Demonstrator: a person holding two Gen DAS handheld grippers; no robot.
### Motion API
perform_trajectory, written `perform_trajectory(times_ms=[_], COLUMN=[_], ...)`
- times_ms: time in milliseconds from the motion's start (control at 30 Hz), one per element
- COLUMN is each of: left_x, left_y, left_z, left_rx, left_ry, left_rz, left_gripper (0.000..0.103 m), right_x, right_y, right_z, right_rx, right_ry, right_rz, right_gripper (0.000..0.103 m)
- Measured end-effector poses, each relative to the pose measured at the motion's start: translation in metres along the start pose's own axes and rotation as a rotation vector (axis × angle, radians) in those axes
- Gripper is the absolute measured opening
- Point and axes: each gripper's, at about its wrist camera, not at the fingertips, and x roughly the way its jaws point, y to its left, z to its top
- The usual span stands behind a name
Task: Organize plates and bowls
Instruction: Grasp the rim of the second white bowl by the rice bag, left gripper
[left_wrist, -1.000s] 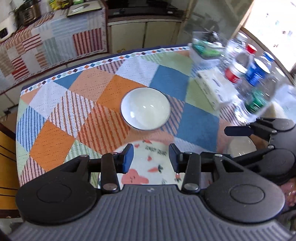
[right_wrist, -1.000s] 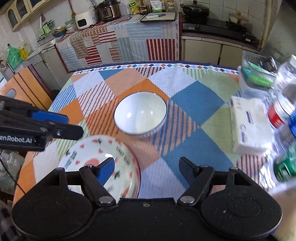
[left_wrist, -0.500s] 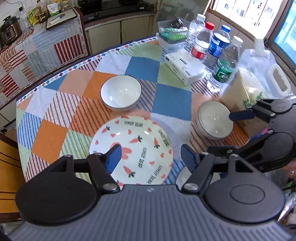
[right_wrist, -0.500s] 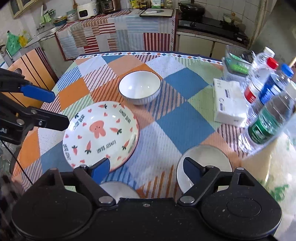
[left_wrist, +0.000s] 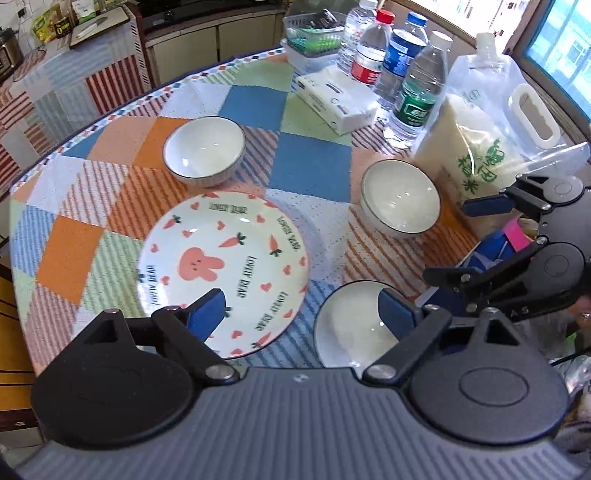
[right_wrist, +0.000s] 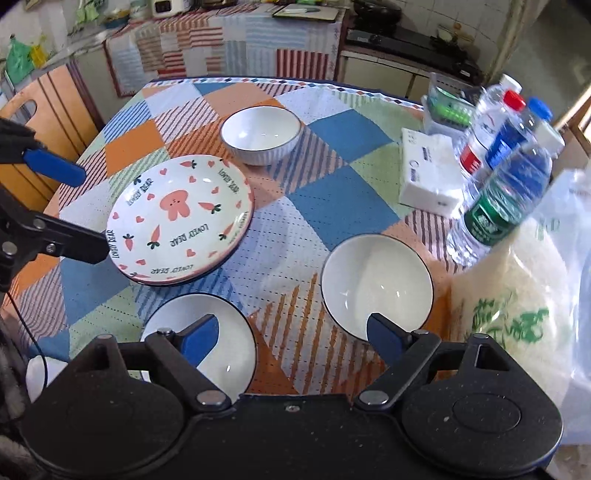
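Note:
A bunny-and-carrot plate (left_wrist: 221, 269) (right_wrist: 181, 218) lies on the patchwork tablecloth. Three white bowls stand around it: a far one (left_wrist: 204, 149) (right_wrist: 261, 133), a right one (left_wrist: 400, 197) (right_wrist: 376, 284), and a near one (left_wrist: 351, 328) (right_wrist: 225, 339). My left gripper (left_wrist: 301, 314) is open and empty, above the near table edge between the plate and the near bowl. My right gripper (right_wrist: 291, 334) is open and empty, above the near edge between the near and right bowls. Each gripper shows in the other's view, the right one (left_wrist: 476, 240), the left one (right_wrist: 74, 210).
Several water bottles (left_wrist: 391, 70) (right_wrist: 506, 162), a tissue pack (left_wrist: 338, 99) (right_wrist: 428, 173), a basket (left_wrist: 314, 38) and a rice bag (left_wrist: 476, 147) (right_wrist: 524, 295) line the right side. A wooden chair (right_wrist: 44, 110) stands left. Kitchen counters lie beyond.
Both grippers have pulled back and up from the table, and the plate and two nearer bowls have come into view. The left jaws have opened wider.

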Motion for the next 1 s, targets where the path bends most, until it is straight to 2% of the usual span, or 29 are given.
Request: perform_trajectory(times_ms=[167, 333, 400, 533, 600, 733, 867, 1000], left_x=[0.026, 0.056, 0.071, 0.099, 0.109, 0.131, 0.149, 0.169], left_y=[-0.012, -0.026, -0.031, -0.039, -0.041, -0.05, -0.061, -0.067], left_z=[0.006, 0.017, 0.025, 0.041, 0.047, 0.057, 0.06, 0.06], left_rx=[-0.024, -0.03, -0.054, -0.093, -0.109, -0.118, -0.09, -0.14], left_ry=[-0.01, -0.04, -0.027, -0.022, -0.016, -0.01, -0.004, 0.0], left_rz=[-0.023, -0.054, -0.056, -0.053, -0.08, -0.077, -0.081, -0.062], left_gripper=[0.09, 0.09, 0.09, 0.089, 0.089, 0.088, 0.087, 0.085], right_x=[0.009, 0.027, 0.037, 0.069, 0.079, 0.1, 0.108, 0.119], right_y=[-0.022, -0.038, -0.043, -0.057, -0.06, -0.071, -0.077, -0.072], right_z=[-0.023, -0.039, -0.042, -0.03, -0.028, -0.029, -0.032, -0.031], right_rx=[0.115, 0.132, 0.123, 0.191, 0.203, 0.255, 0.275, 0.226], right_ry=[-0.057, -0.095, -0.107, -0.009, -0.02, 0.019, -0.013, -0.05], right_rz=[0.027, -0.013, -0.03, -0.018, -0.029, -0.056, -0.051, -0.066], right_gripper=[0.09, 0.09, 0.09, 0.09, 0.09, 0.09, 0.09, 0.091])
